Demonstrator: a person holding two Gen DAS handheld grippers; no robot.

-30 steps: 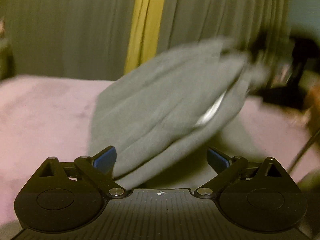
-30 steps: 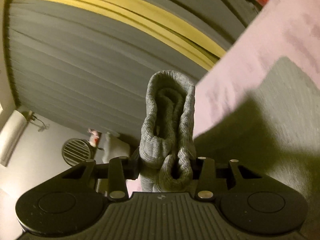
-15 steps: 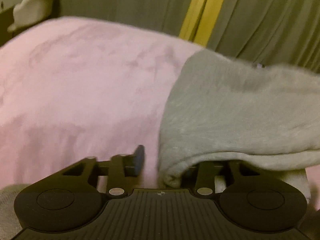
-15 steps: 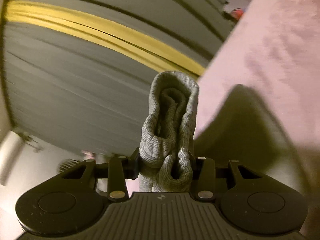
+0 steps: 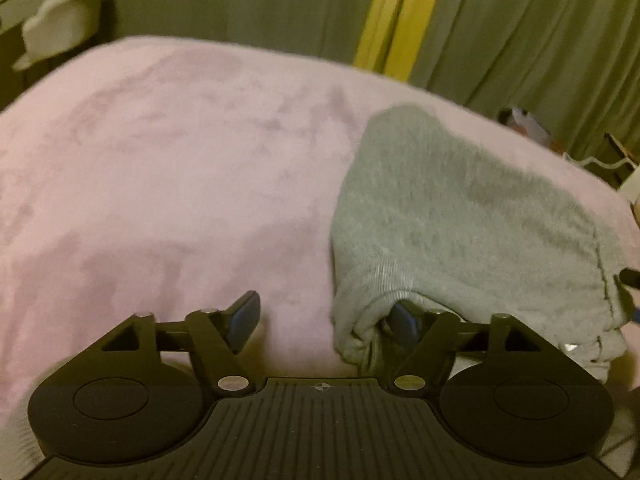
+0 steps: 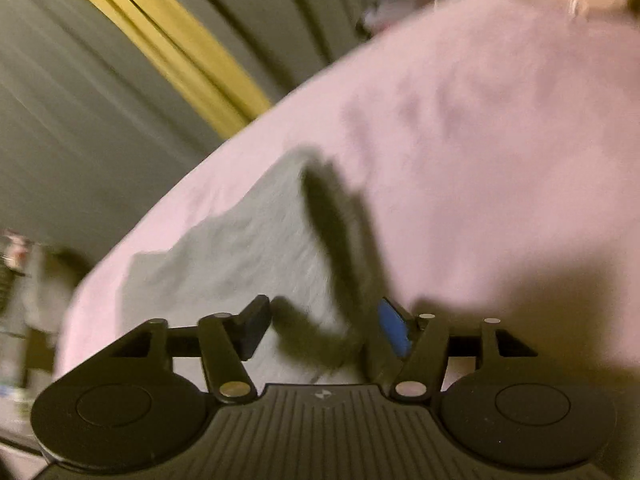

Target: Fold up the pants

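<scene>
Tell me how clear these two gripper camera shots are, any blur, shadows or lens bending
Left wrist view: fairly sharp, dim warm light, the pink blanket bulging from fisheye distortion, the grey pants a bit soft. Right wrist view: heavy motion blur on curtain and blanket, horizon tilted, a dark shadow cast across the pants.

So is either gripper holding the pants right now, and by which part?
Neither. Both sets of jaws are opening. The left gripper has one finger tucked in the ribbed edge of the grey pants, unpinched; the right gripper is open above them.
</scene>
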